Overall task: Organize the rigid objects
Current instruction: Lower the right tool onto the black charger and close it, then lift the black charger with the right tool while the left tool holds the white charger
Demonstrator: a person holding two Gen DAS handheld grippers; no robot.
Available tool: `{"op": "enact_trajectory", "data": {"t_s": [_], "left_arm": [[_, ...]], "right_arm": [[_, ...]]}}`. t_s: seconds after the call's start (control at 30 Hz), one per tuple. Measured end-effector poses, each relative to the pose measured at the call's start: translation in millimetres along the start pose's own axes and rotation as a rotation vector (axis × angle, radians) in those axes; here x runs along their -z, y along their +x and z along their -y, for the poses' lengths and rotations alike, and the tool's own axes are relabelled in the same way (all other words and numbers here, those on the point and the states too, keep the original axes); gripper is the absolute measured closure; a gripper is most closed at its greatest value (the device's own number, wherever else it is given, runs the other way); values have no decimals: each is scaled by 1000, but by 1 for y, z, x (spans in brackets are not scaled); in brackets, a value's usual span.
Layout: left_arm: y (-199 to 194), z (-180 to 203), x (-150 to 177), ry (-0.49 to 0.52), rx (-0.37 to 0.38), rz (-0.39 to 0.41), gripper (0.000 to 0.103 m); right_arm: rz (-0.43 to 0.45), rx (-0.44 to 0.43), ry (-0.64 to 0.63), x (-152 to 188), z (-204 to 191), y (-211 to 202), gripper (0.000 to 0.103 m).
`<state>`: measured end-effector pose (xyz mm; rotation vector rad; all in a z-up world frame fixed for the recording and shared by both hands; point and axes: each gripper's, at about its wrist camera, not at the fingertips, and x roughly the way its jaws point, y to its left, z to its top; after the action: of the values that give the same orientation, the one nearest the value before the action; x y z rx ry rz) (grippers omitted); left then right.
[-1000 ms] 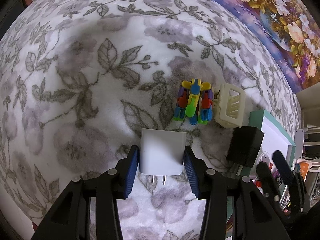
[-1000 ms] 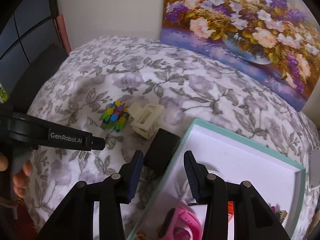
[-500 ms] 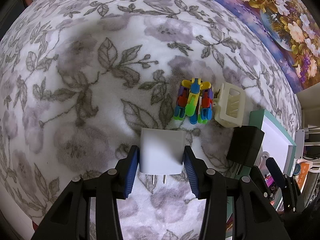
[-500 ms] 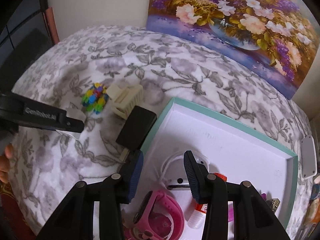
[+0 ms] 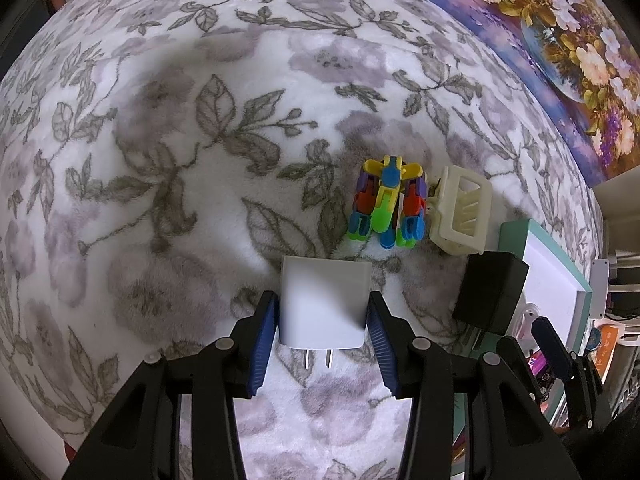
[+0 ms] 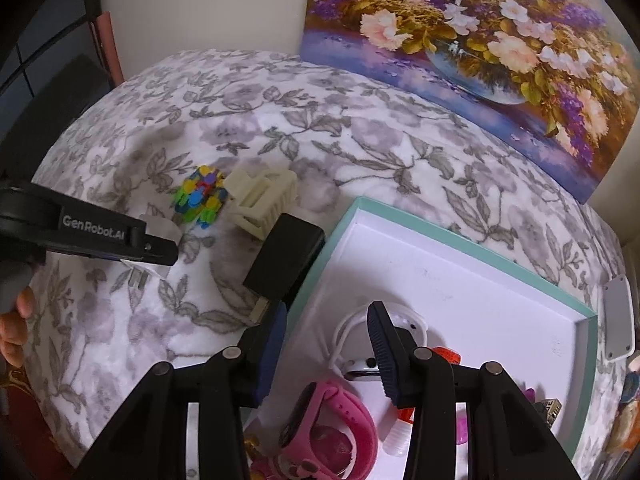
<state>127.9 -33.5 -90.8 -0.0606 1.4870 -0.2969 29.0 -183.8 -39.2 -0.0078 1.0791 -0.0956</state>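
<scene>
White charger (image 5: 323, 305), smooth cube with 2 metal prongs, clamped in left gripper (image 5: 323, 340) over floral blanket (image 5: 160, 160). Right gripper (image 6: 326, 346) parted, empty, above teal-rimmed box (image 6: 460, 236). Box contents partly hidden by fingers.

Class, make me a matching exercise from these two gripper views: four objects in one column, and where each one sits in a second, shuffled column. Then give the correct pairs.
Objects
1. white plug adapter
2. black charger
3. pink watch
4. cream plastic holder

Places
A. inside the teal-rimmed box
B. on the blanket, right beside the colourful block toy
C. between the blue pads of the left gripper
D. on the blanket, against the box's outer edge

Pairs: 1-C, 2-D, 3-A, 4-B
</scene>
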Motion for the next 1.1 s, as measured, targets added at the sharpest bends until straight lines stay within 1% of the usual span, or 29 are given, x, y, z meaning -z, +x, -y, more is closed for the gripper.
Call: {"op": "enact_trajectory", "data": {"t_s": [0.07,0.17,0.2,0.3,0.53,0.7,0.83,0.97,1.1], "left_arm": [[0,0,0,-1,1,0,56],[0,-1,0,-5,3,0,56],[0,-1,0,-4,3,0,56],[0,0,0,0,1,1,56],[0,-1,0,-6,13,-1,56],[0,-3,0,-9,17,-1,56],[0,-4,-1,-12,21,0,56],[-1,-5,-1,-13,16,2,56],[-2,-7,-2,-20,13,3,56]], "right_arm": [[1,0,-5,0,-1,0,57],[-26,2,-39,2,-8,7,57],[-38,8,-53,3,-12,10,57],[-36,33,-87,3,-20,13,57],[-22,76,-130,-6,-37,21,57],[20,107,-176,-16,-50,18,56],[33,116,-200,-24,-56,22,56],[37,100,-202,-29,-57,28,56],[49,41,-144,-35,-51,28,56]]}}
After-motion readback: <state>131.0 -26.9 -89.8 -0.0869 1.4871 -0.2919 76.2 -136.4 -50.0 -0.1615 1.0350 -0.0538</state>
